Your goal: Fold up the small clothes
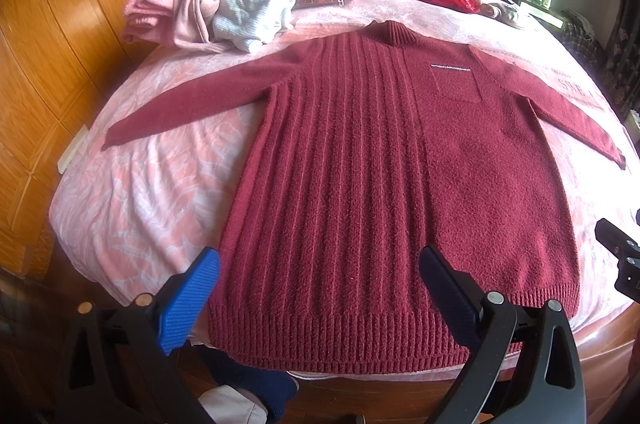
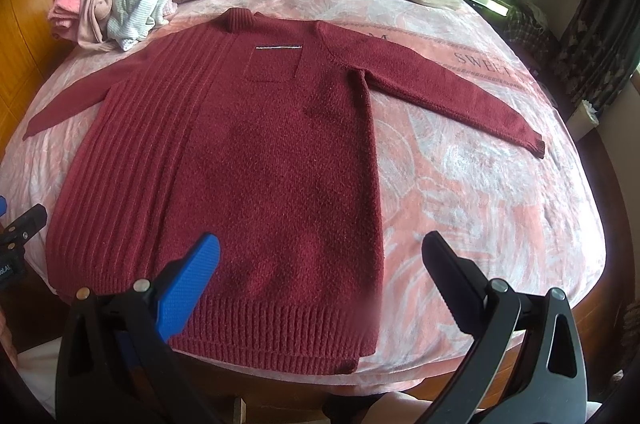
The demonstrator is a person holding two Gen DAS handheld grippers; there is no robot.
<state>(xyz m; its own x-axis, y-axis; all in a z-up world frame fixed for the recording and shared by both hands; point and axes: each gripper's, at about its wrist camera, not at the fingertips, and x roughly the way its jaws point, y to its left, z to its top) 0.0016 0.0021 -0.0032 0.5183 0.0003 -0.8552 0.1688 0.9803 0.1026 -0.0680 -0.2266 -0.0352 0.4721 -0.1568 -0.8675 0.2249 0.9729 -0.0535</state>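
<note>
the bed (image 1: 132, 192) carries a maroon sweater (image 1: 360, 184) spread flat, front up, both sleeves out to the sides, hem at the near edge. the left claw (image 1: 320, 288) and right claw (image 2: 320, 272) hover over the hem, both apart and empty. to fold cleanly, i'd pinch one sleeve cuff (image 2: 538, 146) and lay it straight across the chest.
</note>
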